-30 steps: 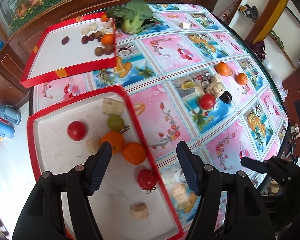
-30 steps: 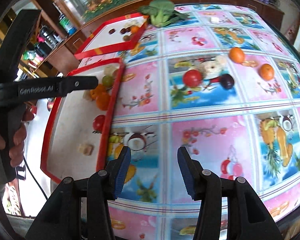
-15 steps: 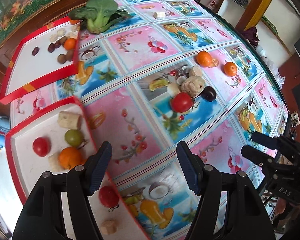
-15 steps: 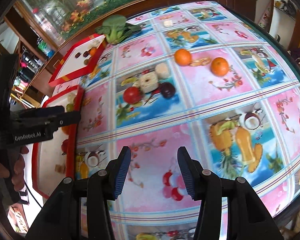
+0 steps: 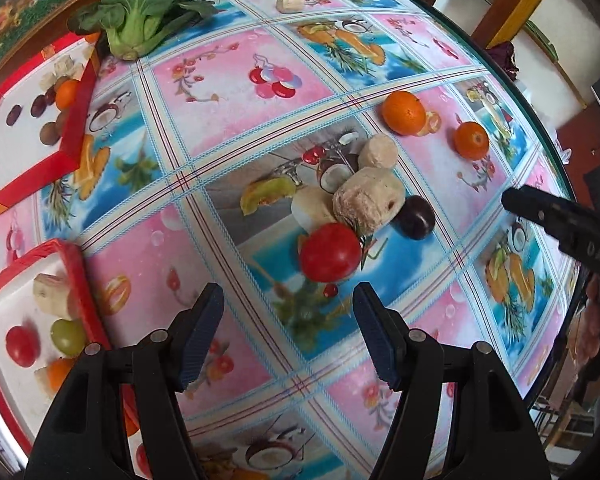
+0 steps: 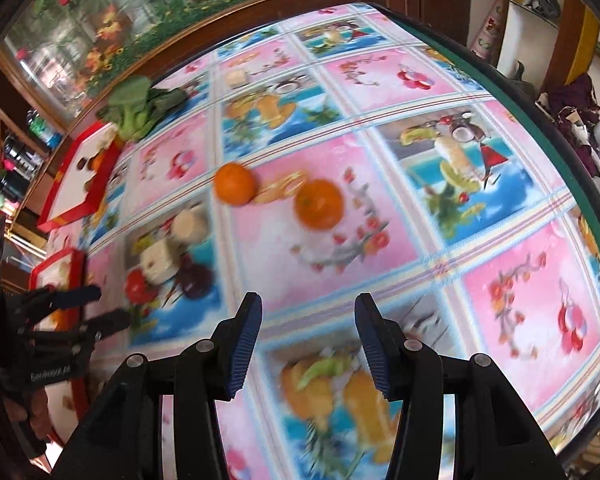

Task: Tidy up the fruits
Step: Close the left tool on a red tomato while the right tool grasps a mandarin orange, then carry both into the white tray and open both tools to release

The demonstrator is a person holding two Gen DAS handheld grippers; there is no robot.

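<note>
Left wrist view, two loose oranges [image 5: 403,113], one tomato [image 5: 331,252], one plum [image 5: 415,216]

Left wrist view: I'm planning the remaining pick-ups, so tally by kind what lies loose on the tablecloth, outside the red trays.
Round orange citrus fruits: 2
Round red tomato: 1
Dark purple plum: 1
Pale beige food chunks: 4
Leafy green vegetable: 1
Total: 9

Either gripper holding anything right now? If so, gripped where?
Nothing held. The left gripper is open and empty above the cloth, just short of the red tomato. The right gripper is open and empty too, short of the oranges.
</note>
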